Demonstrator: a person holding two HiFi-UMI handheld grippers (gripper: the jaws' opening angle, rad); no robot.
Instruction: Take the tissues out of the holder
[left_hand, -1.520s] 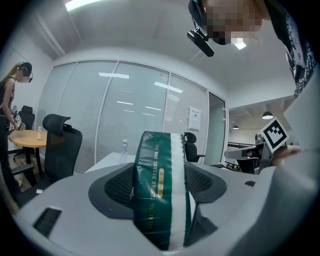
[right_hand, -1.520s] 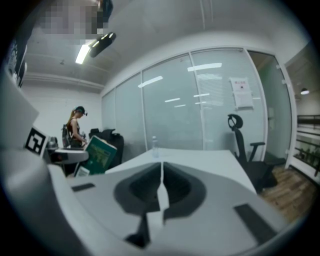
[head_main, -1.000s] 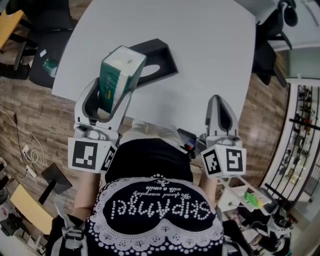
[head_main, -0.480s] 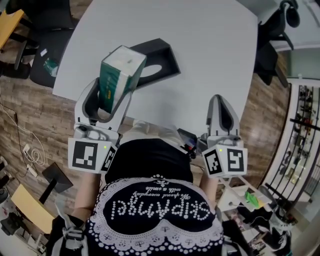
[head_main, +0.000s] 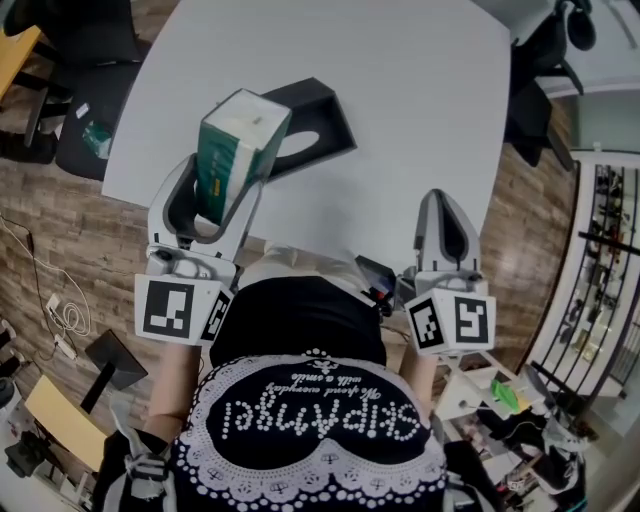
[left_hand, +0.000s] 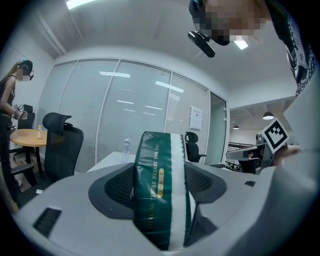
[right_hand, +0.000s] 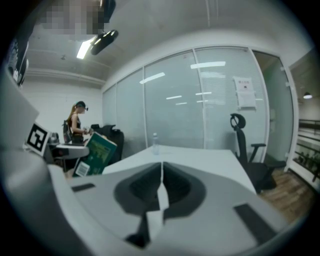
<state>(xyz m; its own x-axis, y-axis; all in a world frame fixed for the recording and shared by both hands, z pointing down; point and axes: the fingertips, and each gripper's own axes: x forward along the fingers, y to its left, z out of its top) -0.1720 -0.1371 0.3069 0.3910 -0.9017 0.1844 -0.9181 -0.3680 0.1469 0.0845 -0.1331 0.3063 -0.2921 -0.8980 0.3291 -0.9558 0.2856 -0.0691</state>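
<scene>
We've got a dark green tissue pack (head_main: 235, 150) with a white band and gold lettering. The holder (head_main: 322, 108) is matte black on a white worktop (head_main: 410, 80). The left claw (head_main: 214, 196) and right claw (head_main: 441, 215) are pale grey with black-and-white square patterns. The floor (head_main: 70, 230) is brown wood-plank.

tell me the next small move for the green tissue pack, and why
Probably lower the green plastic tissue pack onto the white table beside the black holder. The left gripper is clamped on it, and it looks already clear of the holder, so only setting it down seems left.
</scene>
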